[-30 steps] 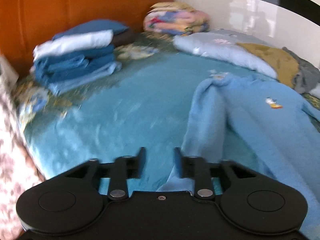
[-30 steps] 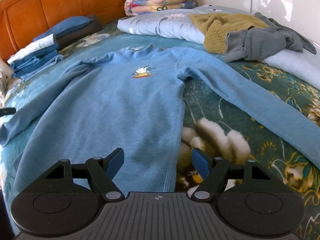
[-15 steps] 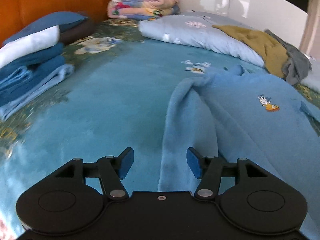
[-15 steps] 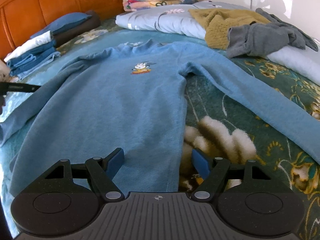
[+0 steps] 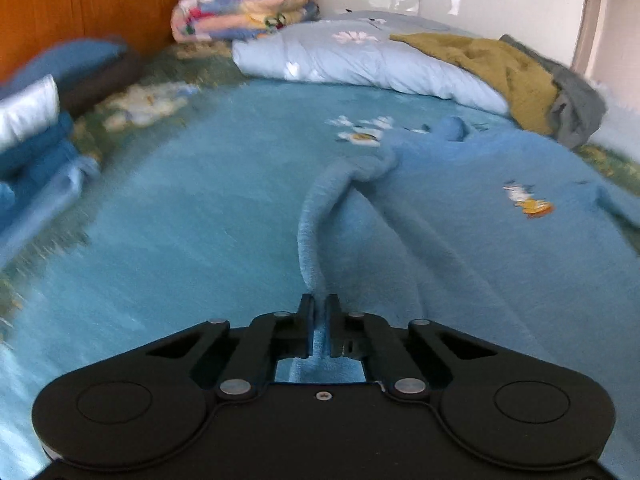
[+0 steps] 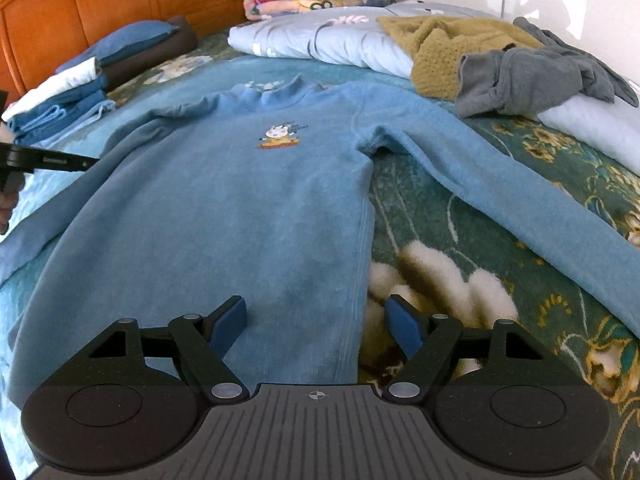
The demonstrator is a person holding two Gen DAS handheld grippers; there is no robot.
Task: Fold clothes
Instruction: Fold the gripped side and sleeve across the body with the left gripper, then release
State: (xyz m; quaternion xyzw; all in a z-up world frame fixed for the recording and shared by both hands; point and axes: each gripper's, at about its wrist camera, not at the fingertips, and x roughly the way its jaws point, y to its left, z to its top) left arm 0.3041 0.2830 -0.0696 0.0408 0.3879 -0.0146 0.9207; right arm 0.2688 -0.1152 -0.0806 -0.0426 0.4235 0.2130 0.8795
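Your left gripper [image 5: 319, 306] has just closed its jaws on the cuff end of the blue sweater's left sleeve [image 5: 320, 236], which runs away from the pads toward the shoulder, while your right gripper [image 6: 316, 320] hangs spread wide above the hem, pads clear of the cloth on either side of the side seam. Ahead of both tongs the blue sweater [image 6: 248, 208] lies flat and face up on the bed cover [image 6: 500, 216], its other sleeve stretched out to your right. Beyond its collar sit a pale blue pillow [image 6: 320, 40], a mustard knit [image 6: 436, 52] and a grey garment [image 6: 532, 76], with folded clothes [image 6: 60, 100] stacked far left.
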